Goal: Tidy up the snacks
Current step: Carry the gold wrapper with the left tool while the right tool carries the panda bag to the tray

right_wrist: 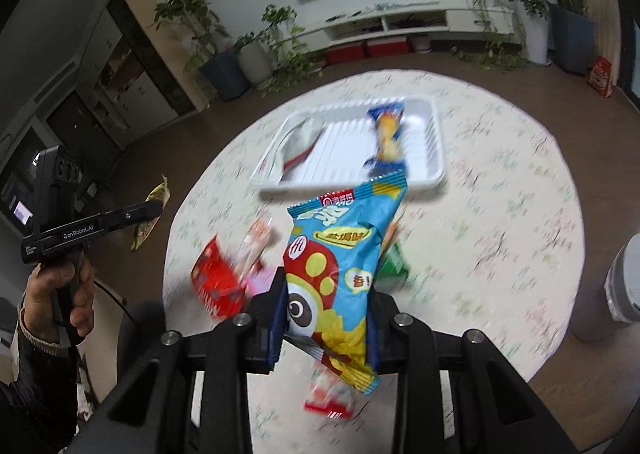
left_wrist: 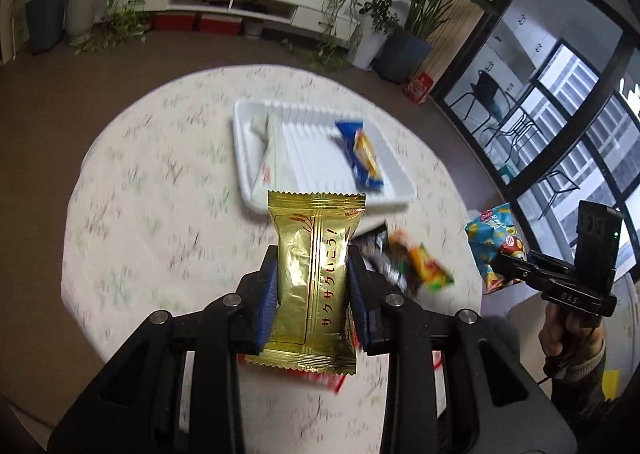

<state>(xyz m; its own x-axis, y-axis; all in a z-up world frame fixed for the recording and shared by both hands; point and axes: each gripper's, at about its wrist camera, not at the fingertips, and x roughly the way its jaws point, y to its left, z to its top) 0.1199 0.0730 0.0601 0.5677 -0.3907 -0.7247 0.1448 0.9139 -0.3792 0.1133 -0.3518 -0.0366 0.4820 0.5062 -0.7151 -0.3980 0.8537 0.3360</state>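
**Two hand-held grippers, each clamping a snack packet above a round table**

In the left wrist view, the left gripper (left_wrist: 313, 290) fills the lower centre of the frame, its blue-padded fingers closed against the sides of a gold foil packet (left_wrist: 312, 286). Red Japanese writing runs lengthwise down the packet and reads roughly "サクサクいこう!". At the right edge of this view the right gripper (left_wrist: 516, 266) shows with "DAS" printed on its body, held by a hand (left_wrist: 560, 334).

In the right wrist view, the right gripper (right_wrist: 328, 310) sits at lower centre, closed on a blue chip bag (right_wrist: 340, 274) with a red, yellow-spotted cartoon figure and Chinese characters, too small to read surely. At the left edge, the left gripper's body (right_wrist: 80, 230) reads "GenRobot.AI".

Above both packets in the frame, a white ridged tray (left_wrist: 248, 158) rests on the round floral-cloth table (left_wrist: 140, 214). A blue and orange snack packet (left_wrist: 362, 158) lies inside the tray. Loose snacks (left_wrist: 420, 266), blurred, lie on the cloth below the tray
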